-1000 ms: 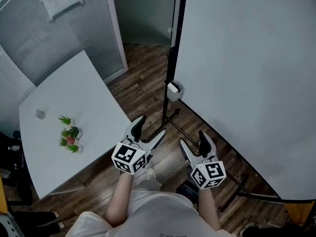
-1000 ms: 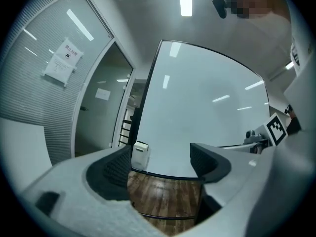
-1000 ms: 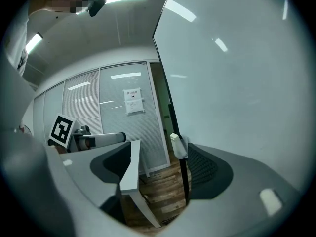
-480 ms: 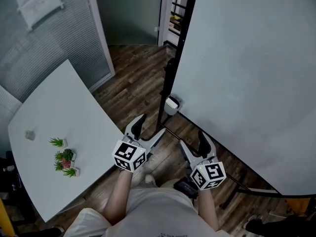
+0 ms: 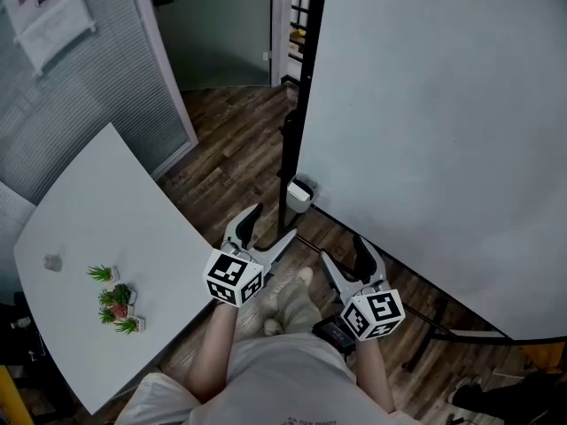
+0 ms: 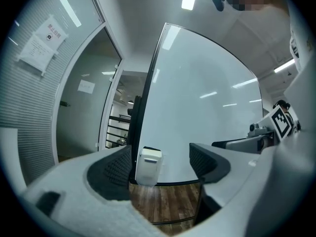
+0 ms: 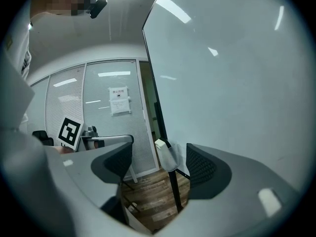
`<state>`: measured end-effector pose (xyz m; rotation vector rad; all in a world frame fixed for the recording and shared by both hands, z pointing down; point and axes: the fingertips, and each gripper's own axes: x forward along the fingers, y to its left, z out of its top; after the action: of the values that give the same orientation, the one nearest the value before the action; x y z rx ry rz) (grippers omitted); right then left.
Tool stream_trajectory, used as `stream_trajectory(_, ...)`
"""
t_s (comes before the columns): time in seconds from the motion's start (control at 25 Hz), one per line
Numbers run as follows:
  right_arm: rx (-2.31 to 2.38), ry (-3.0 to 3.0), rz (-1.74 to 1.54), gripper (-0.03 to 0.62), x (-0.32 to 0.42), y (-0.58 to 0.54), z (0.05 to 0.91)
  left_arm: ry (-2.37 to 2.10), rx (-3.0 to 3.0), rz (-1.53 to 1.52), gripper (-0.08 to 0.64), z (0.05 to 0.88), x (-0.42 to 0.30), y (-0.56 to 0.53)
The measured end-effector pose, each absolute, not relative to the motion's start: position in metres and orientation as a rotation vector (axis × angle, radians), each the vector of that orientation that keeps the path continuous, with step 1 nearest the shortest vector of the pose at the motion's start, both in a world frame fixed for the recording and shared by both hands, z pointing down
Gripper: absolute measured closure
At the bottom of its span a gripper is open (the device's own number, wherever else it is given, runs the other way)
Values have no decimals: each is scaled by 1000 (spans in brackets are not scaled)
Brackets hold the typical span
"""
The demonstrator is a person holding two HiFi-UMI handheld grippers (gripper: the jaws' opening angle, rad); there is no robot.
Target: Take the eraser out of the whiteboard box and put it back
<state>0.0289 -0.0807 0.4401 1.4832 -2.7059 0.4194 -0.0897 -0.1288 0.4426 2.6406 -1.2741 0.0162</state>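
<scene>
The whiteboard box (image 5: 299, 195) has drawn nearer the left tool (image 5: 271, 225) and right tool (image 5: 344, 251); a foot (image 5: 302, 276), apparently, now shows below.

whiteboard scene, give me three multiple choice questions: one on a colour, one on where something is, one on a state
1. The table is:
A white
B black
C red

2. The small box sits:
A on the table
B at the whiteboard's bottom corner
C gripped in the right tongs

3. The left tongs are:
A shut on the box
B shut, empty
C open, empty

Answers:
1 A, the tabletop is plain white.
2 B, it hangs by the black post at the board's lower corner.
3 C, in the left gripper view the pads stand wide apart with the box far beyond them.
</scene>
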Motion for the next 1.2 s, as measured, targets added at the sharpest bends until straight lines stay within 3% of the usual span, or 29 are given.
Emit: stream_trajectory(1.2, 1409, -2703, 490, 273, 42, -136, 468, -1268, 2691, 201, 239, 472, -51, -203)
